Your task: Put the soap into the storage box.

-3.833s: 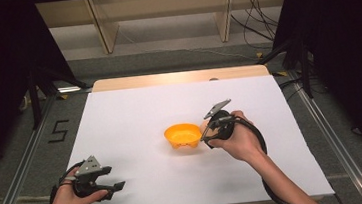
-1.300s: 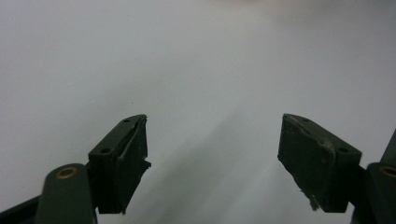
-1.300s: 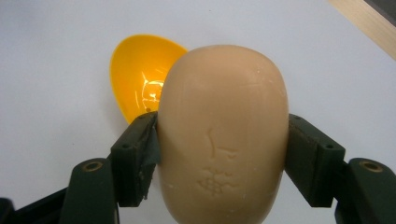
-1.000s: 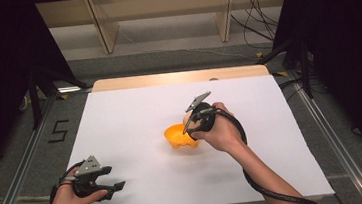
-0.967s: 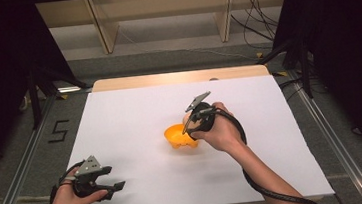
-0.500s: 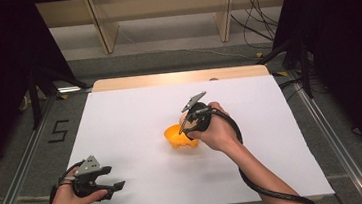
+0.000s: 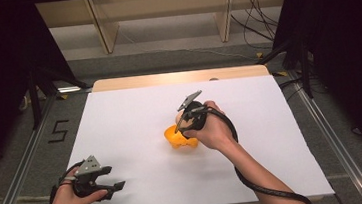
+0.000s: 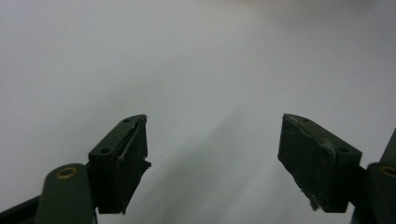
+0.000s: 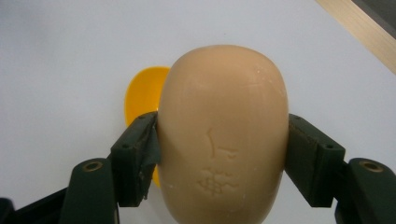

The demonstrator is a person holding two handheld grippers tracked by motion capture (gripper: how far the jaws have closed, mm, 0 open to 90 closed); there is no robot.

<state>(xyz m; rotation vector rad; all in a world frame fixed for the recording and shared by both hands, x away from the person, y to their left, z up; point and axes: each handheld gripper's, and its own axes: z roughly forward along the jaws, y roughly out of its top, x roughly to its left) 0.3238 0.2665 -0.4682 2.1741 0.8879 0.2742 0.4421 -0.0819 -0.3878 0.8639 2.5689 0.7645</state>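
2 grippers, 1 load: right hand carries a tan bar over the orange bowl

2 hand-held grippers work at a white table (image 7: 134, 111). The right gripper (image 9: 223, 154) has its jaws pressed against both sides of a smooth tan oval bar (image 9: 223, 130) — it looks like soap, with a faint stamped mark on its face — and the bar bulges out above and below them. Behind and below the bar in the right gripper view, a crescent of the orange bowl (image 9: 140, 95) shows on the white surface, and a strip of wooden edge (image 9: 359, 28) crosses the top right corner.

From the high view, the right gripper (image 7: 185, 122) sits near the middle of the table, directly over the far side of the orange bowl (image 7: 178, 138), with the right hand (image 7: 212, 129) wrapped around it and partly covering the bowl. Its black cable (image 7: 257, 187) loops down along the forearm toward the near edge.

Compared with 3.8 s ago, the right hand has moved leftward: then it sat just right of the bowl, whose whole rim was visible; now it overlaps the bowl. Over the last 1 s the shift continued, a little farther left and lower each frame. The bowl stays in the same spot.

The left gripper (image 7: 107, 182) has not moved — it rests at the near left corner in the left hand (image 7: 70, 203). Its jaws stand wide apart with only bare white table between them, as the left gripper view (image 8: 212, 144) confirms.
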